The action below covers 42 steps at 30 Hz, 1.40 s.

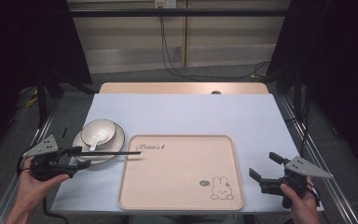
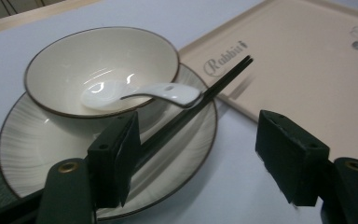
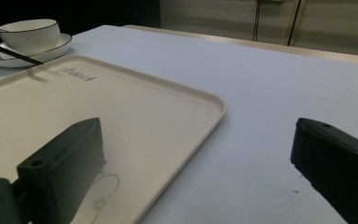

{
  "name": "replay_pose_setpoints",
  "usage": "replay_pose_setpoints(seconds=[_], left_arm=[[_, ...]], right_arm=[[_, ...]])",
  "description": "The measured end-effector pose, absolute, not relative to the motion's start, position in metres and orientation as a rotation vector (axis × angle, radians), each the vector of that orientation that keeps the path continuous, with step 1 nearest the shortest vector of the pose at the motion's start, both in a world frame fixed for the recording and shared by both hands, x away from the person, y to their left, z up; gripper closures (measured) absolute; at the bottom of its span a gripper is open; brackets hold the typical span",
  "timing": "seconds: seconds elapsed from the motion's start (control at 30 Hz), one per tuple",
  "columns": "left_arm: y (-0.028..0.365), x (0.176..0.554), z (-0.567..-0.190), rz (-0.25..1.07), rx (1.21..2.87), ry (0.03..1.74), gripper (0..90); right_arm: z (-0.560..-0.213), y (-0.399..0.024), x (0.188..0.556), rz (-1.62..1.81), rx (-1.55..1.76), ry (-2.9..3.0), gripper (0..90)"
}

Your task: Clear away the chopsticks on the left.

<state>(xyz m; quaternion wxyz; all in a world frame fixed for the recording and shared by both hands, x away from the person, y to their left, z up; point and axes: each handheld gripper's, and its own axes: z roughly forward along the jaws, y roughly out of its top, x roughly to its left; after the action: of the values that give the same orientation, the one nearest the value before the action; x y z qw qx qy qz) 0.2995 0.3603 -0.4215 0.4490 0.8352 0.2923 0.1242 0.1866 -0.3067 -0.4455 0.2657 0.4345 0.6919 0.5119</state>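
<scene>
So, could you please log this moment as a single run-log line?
left hand-held gripper: open at chopsticks on plate | right hand-held gripper: open, empty, beside tray | spoon: in bowl

A pale blue-white cloth [image 1: 186, 114] is spread over the light wooden table [image 1: 182, 87]. At its 6 o'clock, a cream-beige tray [image 1: 182, 172] is printed with grey script lettering at its 11 o'clock corner and a rabbit outline at 5 o'clock. At the tray's 10 o'clock, an off-white bowl [image 2: 98, 70] and a faintly ribbed off-white plate [image 2: 37, 144] are each edged with a thin dark brown line. A glossy white spoon [image 2: 140, 91] and black chopsticks [image 2: 205, 91] are seen there.
</scene>
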Motion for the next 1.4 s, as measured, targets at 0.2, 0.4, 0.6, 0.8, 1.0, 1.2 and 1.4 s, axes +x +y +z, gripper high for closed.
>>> replay_pose_setpoints(seconds=[0.2,0.4,0.6,0.8,1.0,1.2,1.4], left_arm=[[0.365,0.315,-0.424,0.304,2.096,0.732,45.7],[0.362,0.322,-0.433,0.291,2.168,0.704,54.7],[0.356,0.326,-0.439,0.304,2.210,0.667,55.3],[0.354,0.329,-0.444,0.324,2.234,0.650,55.6],[0.354,0.326,-0.444,0.369,2.230,0.642,62.8],[0.349,0.326,-0.446,0.355,2.263,0.609,63.5],[0.341,0.328,-0.448,0.344,2.277,0.576,66.9]], right_arm=[[-0.446,-0.306,0.187,1.377,1.177,1.867,2.4],[-0.446,-0.306,0.187,1.379,1.176,1.871,2.4],[-0.446,-0.306,0.187,1.377,1.171,1.872,2.4],[-0.446,-0.306,0.187,1.376,1.165,1.867,2.4],[-0.446,-0.306,0.187,1.377,1.166,1.868,2.5],[-0.446,-0.306,0.187,1.379,1.170,1.872,2.5],[-0.446,-0.306,0.187,1.378,1.168,1.874,2.6]])
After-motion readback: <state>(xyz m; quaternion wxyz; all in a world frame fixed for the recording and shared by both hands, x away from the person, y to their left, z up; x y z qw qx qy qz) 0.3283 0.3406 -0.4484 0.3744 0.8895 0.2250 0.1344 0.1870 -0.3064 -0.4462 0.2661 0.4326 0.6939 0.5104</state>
